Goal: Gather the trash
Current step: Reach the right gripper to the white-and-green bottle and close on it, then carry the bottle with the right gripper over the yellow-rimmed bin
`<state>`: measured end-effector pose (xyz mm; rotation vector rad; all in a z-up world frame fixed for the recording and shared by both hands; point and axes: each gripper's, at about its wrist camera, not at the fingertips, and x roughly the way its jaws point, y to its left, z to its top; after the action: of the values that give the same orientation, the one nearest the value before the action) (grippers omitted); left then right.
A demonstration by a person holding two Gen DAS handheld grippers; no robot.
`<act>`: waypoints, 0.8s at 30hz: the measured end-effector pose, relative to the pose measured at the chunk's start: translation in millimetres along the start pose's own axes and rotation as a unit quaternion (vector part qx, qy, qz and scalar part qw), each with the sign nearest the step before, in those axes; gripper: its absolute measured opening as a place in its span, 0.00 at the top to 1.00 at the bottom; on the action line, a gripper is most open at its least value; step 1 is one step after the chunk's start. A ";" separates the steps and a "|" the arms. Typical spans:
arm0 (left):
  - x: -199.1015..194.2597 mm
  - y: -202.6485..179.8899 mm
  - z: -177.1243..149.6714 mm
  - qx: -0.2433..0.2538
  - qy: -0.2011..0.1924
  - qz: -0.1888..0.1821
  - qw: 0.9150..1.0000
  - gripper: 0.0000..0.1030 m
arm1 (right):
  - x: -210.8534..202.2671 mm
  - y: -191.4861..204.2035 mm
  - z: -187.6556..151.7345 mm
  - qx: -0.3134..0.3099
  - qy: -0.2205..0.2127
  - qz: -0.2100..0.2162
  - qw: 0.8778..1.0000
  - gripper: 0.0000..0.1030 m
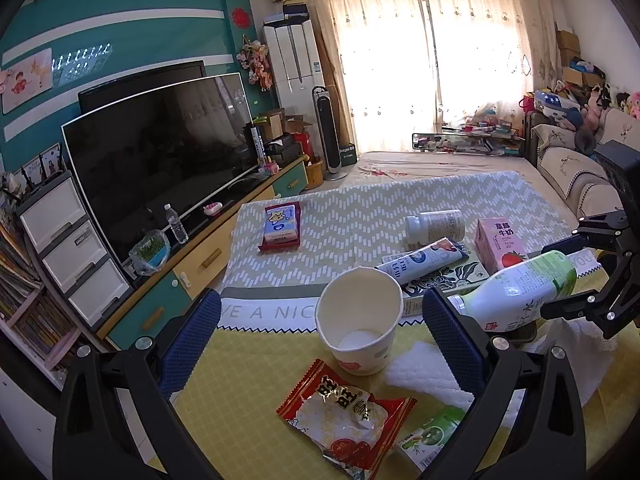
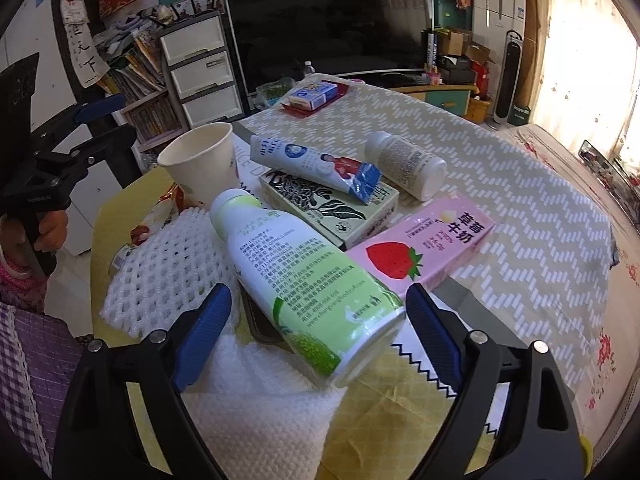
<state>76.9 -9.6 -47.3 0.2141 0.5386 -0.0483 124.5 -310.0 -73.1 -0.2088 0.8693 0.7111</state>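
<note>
Left tool (image 1: pixel 322 332) spread wide, nothing between its blue pads (image 1: pixel 192 336). Paper cup (image 1: pixel 360 320) stands upright in the gap ahead of it, apart from both pads. In front of the cup, nearer the camera, red snack wrapper (image 1: pixel 344 412) lies flat on the yellow cloth (image 1: pixel 240 400) of the desk; small green packet (image 1: pixel 430 436) just right of it, partly behind the right finger. White foam sheet (image 1: pixel 420 368) lies right of the cup.

Further right: green-and-white bottle (image 2: pixel 304 280) lies tilted, cap end raised toward the cup, base toward the right tool (image 2: pixel 318 336). Right tool spread, pads either side of the bottle's base; cannot tell whether either pad touches it. Bottle rests over white foam netting (image 2: pixel 168 268) and a dark flat object beneath it, mostly hidden.

Behind the bottle: patterned box (image 2: pixel 332 208) with a squeezed tube (image 2: pixel 316 164) lying across its top. White pill bottle (image 2: pixel 408 168) on its side, right of the tube. Pink strawberry milk carton (image 2: pixel 424 244) flat, just beside the box, close to the bottle's right flank.

Far end of the chevron cloth (image 2: pixel 500 184): blue tissue pack (image 2: pixel 314 94) on a red wrapper, well apart from the rest.
</note>
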 end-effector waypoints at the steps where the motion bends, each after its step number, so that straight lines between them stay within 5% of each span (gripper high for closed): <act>1: 0.1 -0.5 0.4 0.000 0.000 0.000 1.000 0.04 | 0.6 2.3 -0.2 -0.003 -0.002 0.004 1.000 0.22; 5: -0.3 -2.9 1.3 0.002 0.000 -0.001 1.000 0.04 | 4.1 5.8 0.2 -0.007 -0.007 0.017 1.000 0.28; 15: -5.0 -6.2 1.9 0.006 -0.005 -0.003 1.000 0.04 | 15.7 4.2 -0.6 -0.006 0.006 0.061 0.998 0.21; 18: -6.6 -5.4 1.6 0.004 -0.006 -0.003 1.000 0.04 | 15.9 3.2 -0.2 0.006 -0.003 0.063 0.998 0.36; 24: -9.0 -4.9 2.7 0.006 -0.009 0.000 1.000 0.04 | -5.6 0.2 4.0 0.035 -0.062 0.067 0.995 0.49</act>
<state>70.0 -15.0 -41.3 0.2250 0.5211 -0.0530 124.4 -310.8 -66.3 -0.0437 0.7928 0.8093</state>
